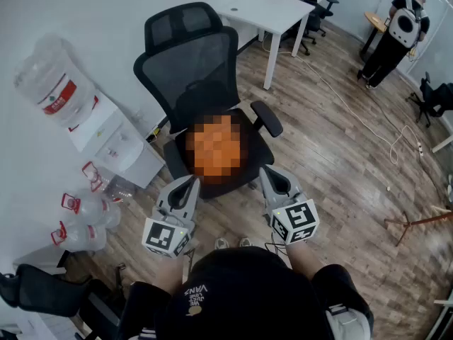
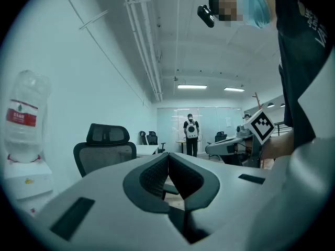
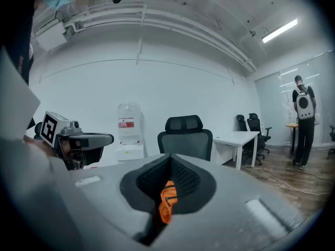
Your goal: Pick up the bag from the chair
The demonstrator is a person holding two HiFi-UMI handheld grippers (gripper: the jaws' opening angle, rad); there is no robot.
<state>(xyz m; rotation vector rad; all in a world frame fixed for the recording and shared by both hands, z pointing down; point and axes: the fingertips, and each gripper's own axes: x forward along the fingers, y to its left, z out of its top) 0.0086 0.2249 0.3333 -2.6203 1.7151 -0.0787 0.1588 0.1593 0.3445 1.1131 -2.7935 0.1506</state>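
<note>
Looking at the orange bag (image 3: 167, 198) slumped on the seat of the chair (image 1: 191, 69), I'd guess it's soft, floppy fabric and pretty light, so pinch a strap or top fold. Left gripper (image 1: 192, 182) and right gripper (image 1: 268, 171) hover just off the seat's front edge, jaws closed, holding nothing.

A water dispenser (image 1: 117, 147) carrying a big bottle (image 1: 53, 83) stands at ten o'clock, with empty jugs (image 1: 85, 218) on the wooden floor (image 1: 340, 190) at eight. A white desk (image 1: 265, 9) sits at twelve, a standing person (image 1: 396, 37) at two, and a white cable (image 1: 354, 112) at three.
</note>
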